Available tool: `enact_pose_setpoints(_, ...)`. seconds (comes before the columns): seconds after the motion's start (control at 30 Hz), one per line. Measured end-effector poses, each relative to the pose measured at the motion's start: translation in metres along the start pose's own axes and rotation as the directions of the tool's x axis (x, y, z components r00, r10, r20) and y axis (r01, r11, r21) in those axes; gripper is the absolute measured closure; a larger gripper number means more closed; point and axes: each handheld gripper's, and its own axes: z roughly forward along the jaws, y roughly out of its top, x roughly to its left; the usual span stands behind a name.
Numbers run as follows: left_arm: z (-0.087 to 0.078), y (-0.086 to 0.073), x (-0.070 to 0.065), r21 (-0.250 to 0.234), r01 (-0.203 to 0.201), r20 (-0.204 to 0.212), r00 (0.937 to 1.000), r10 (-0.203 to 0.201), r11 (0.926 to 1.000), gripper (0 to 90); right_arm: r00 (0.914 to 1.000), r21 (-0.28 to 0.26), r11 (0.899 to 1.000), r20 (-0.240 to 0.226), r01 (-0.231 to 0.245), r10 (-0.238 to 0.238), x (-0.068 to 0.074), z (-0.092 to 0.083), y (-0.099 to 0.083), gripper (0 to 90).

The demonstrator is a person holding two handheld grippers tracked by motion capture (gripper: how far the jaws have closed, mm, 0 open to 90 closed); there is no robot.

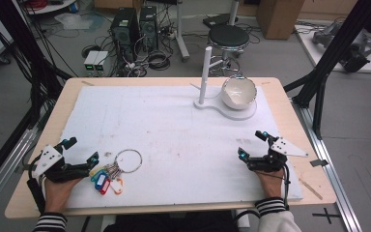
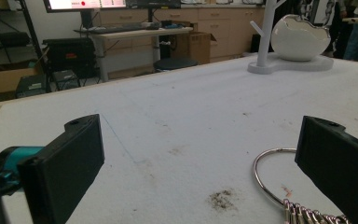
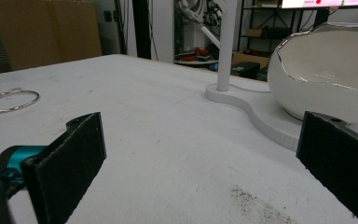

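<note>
Both claws gape empty. Left claw [image 1: 79, 151] sits beside the keys [image 1: 107, 178]: close squarely on the ring [image 1: 128, 160], then lift.

Black-and-white striped cuffs are worn on both wrists, the right sleeve [image 1: 276, 220] pale above its cuff. Each gripper — left gripper [image 1: 79, 151], right gripper [image 1: 254, 143] — is built black, with teal accents near the jaws, a grey three-cornered plate on top, and a black cable trailing back.
</note>
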Motion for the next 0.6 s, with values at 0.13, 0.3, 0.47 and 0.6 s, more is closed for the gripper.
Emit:
enact_pose_setpoints(0.13, 0.0000, 0.0000, 0.0001, 0.000, 0.002, 0.000, 1.0000, -0.002, 1.0000, 1.7, 1.0000, -0.001, 1.000, -0.001, 0.002, -0.002, -0.0004, 0.0000, 0.0001, 0.9)
enact_pose_setpoints(0.3, 0.0001, -0.0001, 0.0000, -0.001, 0.002, -0.002, 1.0000, -0.002, 1.0000, 1.7, 1.0000, -0.003, 1.000, -0.001, -0.001, 0.001, -0.0007, 0.0000, -0.0001, 0.9)
enact_pose_setpoints(0.47, 0.0000, 0.0000, 0.0005, 0.002, 0.003, 0.000, 1.0000, -0.003, 1.0000, 1.7, 1.0000, 0.000, 1.000, -0.003, -0.002, 0.002, -0.0002, -0.0001, 0.0001, 0.9)
enact_pose_setpoints(0.6, 0.0000, 0.0000, 0.0005, 0.002, 0.003, 0.000, 1.0000, -0.003, 1.0000, 1.7, 1.0000, 0.000, 1.000, -0.003, -0.002, 0.002, -0.0003, -0.0001, 0.0001, 0.9)
